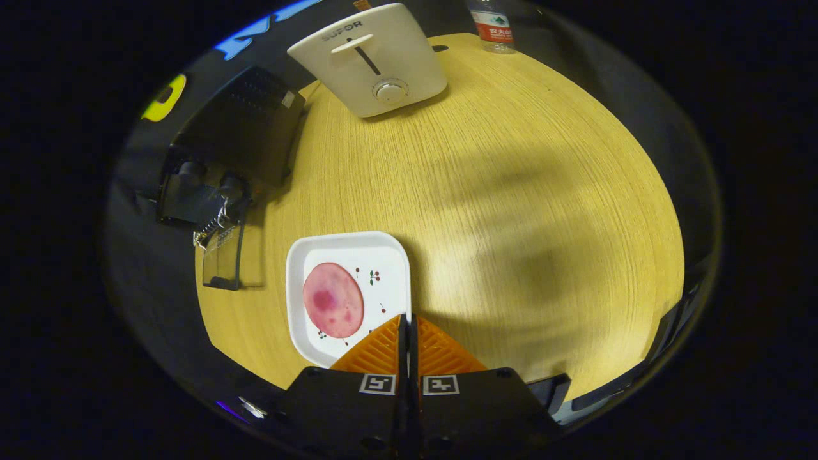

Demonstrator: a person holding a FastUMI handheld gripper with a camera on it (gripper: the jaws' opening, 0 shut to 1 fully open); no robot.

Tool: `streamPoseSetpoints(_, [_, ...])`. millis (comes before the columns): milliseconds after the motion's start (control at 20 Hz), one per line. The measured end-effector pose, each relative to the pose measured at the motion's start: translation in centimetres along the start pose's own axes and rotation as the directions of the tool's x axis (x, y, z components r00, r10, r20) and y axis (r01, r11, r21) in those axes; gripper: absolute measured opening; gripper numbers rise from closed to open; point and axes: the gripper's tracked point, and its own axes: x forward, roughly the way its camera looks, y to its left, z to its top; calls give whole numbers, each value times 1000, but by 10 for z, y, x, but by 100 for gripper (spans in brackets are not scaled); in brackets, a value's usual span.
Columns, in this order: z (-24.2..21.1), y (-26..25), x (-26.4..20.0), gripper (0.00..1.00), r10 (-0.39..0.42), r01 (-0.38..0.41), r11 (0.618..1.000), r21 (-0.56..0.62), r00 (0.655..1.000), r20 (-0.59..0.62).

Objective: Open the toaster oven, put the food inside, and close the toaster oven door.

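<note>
Closed gripper (pixel 407 319) fingers overlap plate (pixel 307 252); ham slice (pixel 333 299) beyond.

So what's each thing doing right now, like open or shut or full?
Toaster oven: door dropped open, flat toward the table.
White toaster: upright, lever up.
Square plate: holds a pink round slice.
Water bottle: upright, beyond the toaster.
Gripper: shut, holding nothing, over the plate's edge.

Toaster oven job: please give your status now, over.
Gripper shut, empty, over plate edge. Pink food slice on plate, untouched. Black toaster oven beyond, door open. Path across table clear.
</note>
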Motion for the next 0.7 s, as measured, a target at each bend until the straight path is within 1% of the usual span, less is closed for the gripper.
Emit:
streamPoseSetpoints(150, [-7, 17, -11, 2, 73, -77, 993, 86, 996, 44])
streamPoseSetpoints(400, [-17, 29, -30, 2, 127, -141, 980, 138, 986, 109])
streamPoseSetpoints(600, [-25, 44, -47, 2, 185, -218, 949, 227, 970, 161])
streamPoseSetpoints(700, [-29, 56, -57, 2, 213, -254, 937, 239, 959, 184])
